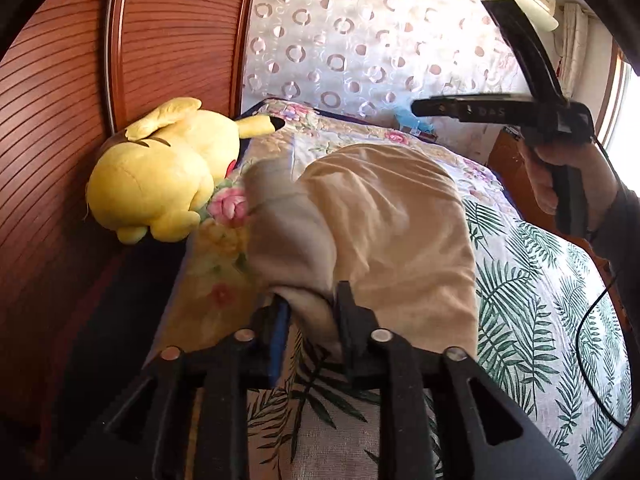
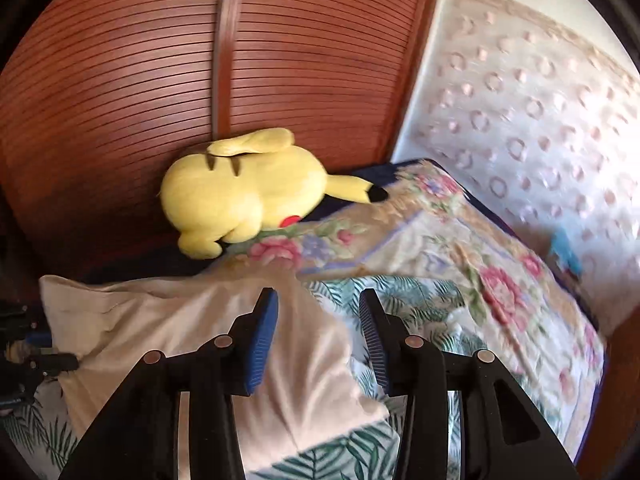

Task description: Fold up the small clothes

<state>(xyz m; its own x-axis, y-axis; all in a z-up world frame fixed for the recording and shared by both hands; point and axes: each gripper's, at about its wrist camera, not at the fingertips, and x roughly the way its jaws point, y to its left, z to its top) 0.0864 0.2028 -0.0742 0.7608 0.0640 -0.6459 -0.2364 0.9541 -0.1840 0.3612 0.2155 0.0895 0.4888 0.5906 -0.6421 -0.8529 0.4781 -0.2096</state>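
Note:
A small beige garment [image 1: 384,216] lies bunched on the leaf-print bed cover [image 1: 536,304]. My left gripper [image 1: 310,304] is shut on its near edge, with cloth pinched between the fingers and lifted. In the right wrist view the same garment [image 2: 208,344] lies spread at the lower left, with the left gripper [image 2: 36,360] holding its left edge. My right gripper [image 2: 318,336] is open and empty, hovering above the garment's right side. The right gripper also shows in the left wrist view [image 1: 424,107], raised high above the bed in a hand.
A yellow plush toy [image 1: 160,176] lies at the bed's head against the wooden slatted headboard [image 1: 60,120]. A floral quilt [image 2: 480,264] covers the far part of the bed. A patterned curtain [image 1: 360,40] hangs behind. A black cable [image 1: 588,332] trails at the right.

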